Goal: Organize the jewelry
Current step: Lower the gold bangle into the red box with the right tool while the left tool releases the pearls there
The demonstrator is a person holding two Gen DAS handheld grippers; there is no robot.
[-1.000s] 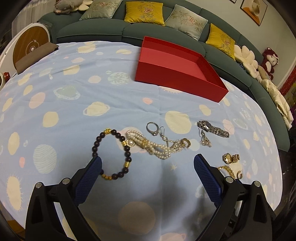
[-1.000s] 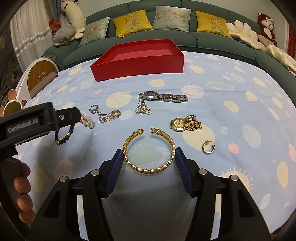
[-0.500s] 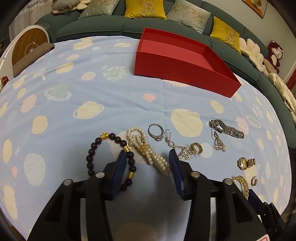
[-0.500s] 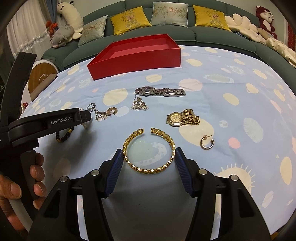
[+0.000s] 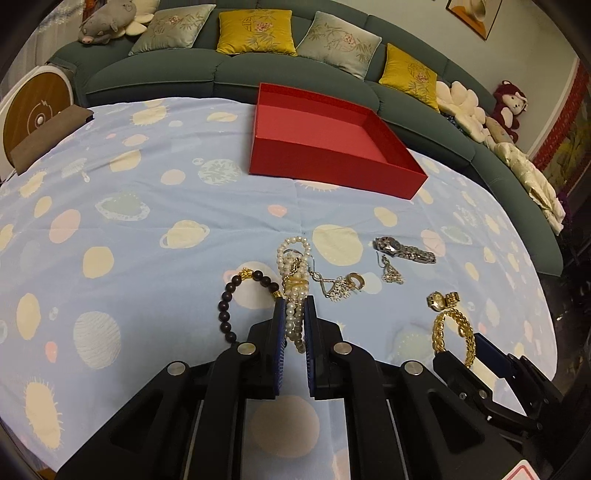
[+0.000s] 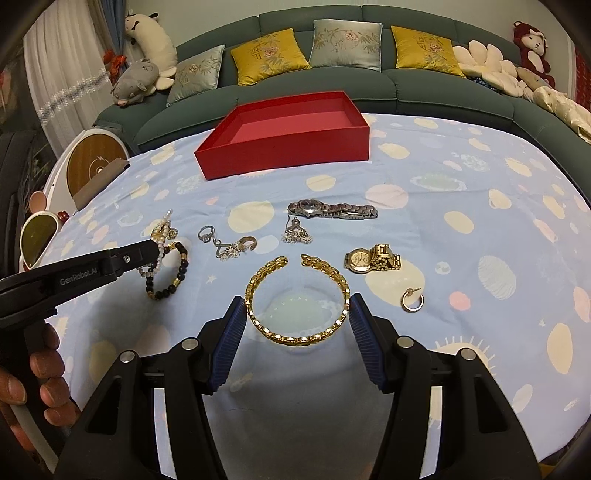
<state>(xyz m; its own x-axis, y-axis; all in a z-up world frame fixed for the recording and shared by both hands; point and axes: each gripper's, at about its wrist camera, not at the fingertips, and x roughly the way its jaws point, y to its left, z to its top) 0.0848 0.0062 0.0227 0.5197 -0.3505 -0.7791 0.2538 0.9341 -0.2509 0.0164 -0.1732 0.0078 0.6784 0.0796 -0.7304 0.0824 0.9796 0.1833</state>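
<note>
The left tool [image 5: 294,325] is closing, pads already pressing the pearl bracelet [image 5: 293,273] at 6 o'clock of the red box [image 5: 332,162]; limp, slippery beads, best pinched across bunched strands. The right tool [image 6: 297,317] stands half-wide around the stiff gold bangle [image 6: 299,295], not touching.

we're in a home living room. a curved green sofa [image 6: 406,83] wraps behind a table under a blue planet-print cloth [image 6: 461,192]. on the sofa: yellow and grey embroidered cushions [image 6: 267,57], plush toys [image 6: 136,83] at both ends. framed picture [image 5: 476,13] on the wall above the sofa.
</note>
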